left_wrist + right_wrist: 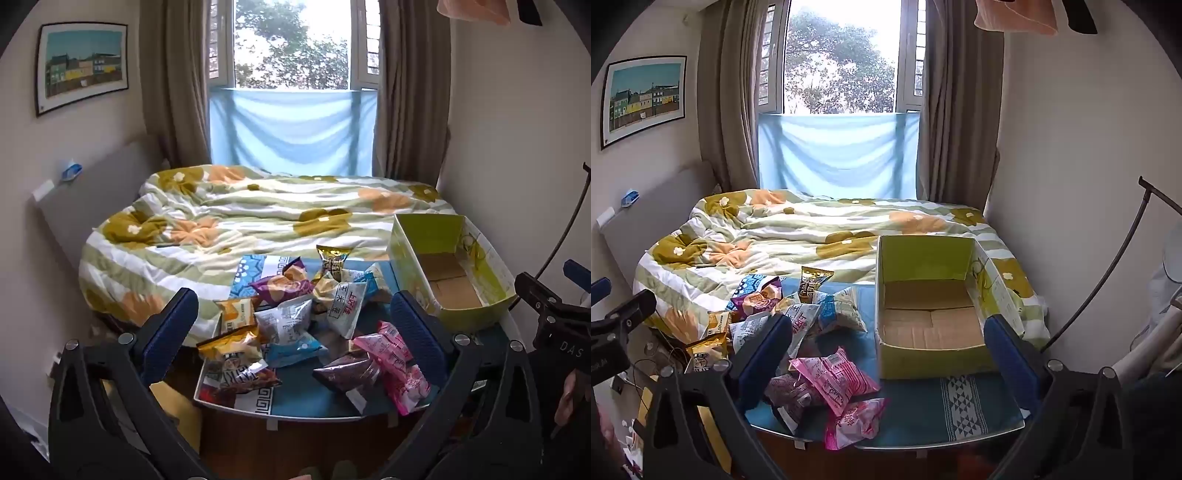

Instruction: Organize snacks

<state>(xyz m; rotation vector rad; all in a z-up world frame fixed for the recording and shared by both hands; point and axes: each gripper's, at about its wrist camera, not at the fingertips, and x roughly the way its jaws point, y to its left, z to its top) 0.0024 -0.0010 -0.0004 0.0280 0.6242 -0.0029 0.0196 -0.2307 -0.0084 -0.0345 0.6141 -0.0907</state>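
Several snack bags lie in a loose pile [295,325] on a blue patterned table [317,402]: pink bags [395,358], a purple bag [284,284], orange and white ones. The pile also shows in the right wrist view [798,332]. An open, empty green cardboard box [934,310] stands at the table's right, also seen in the left wrist view [450,280]. My left gripper [295,332] is open and empty, held before the pile. My right gripper [886,354] is open and empty, in front of the box and the pink bags [834,380].
A bed with a flowered quilt [240,214] lies behind the table, under a curtained window. A grey headboard [92,206] is on the left wall. A dark curved rod [1108,266] stands by the right wall. The right gripper's body [554,321] shows at the left view's right edge.
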